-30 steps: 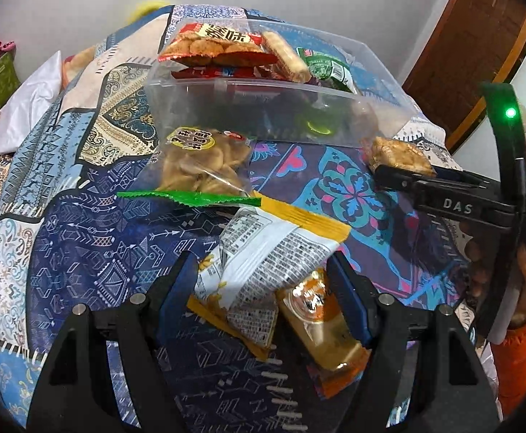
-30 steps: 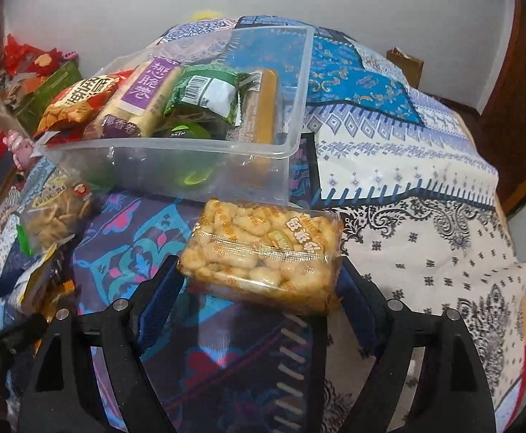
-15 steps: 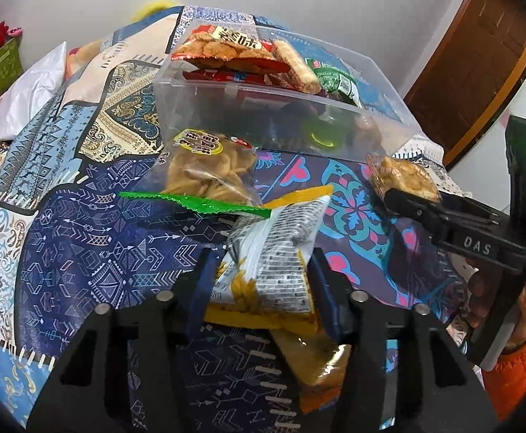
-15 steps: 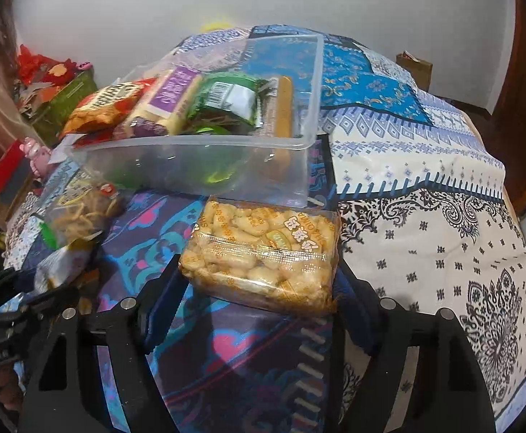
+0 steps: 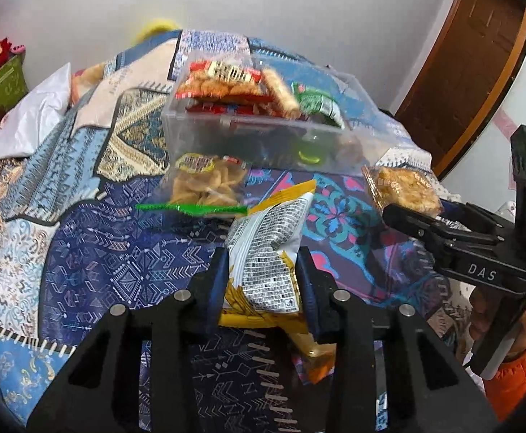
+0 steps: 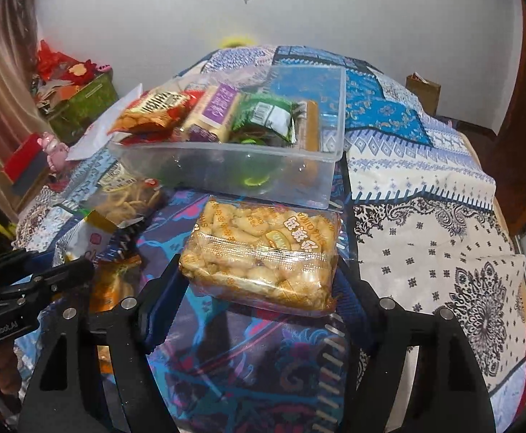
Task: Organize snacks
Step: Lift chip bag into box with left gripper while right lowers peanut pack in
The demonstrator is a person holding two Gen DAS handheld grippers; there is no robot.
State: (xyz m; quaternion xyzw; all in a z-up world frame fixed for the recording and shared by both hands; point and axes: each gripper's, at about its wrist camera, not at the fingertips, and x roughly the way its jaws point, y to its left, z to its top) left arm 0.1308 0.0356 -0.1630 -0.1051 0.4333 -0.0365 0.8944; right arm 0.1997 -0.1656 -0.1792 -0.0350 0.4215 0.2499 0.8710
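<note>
Glossy wrappers against matt patterned cloth.
Clear smooth plastic rectangular bin (image 6: 226, 169) on a matt blue patchwork cloth bedspread (image 6: 425, 195); crinkled shiny white-and-yellow foil snack bag (image 5: 266, 252); glossy clear-film pack of golden biscuits (image 6: 263, 252); matt black plastic fingers (image 5: 219, 281) with bright metal pins.

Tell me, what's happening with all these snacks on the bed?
A person is tidying them up. The left gripper is squeezing a white and yellow snack bag, and the right gripper holds a clear pack of biscuits. The clear plastic bin ahead already has several snacks inside.
</note>
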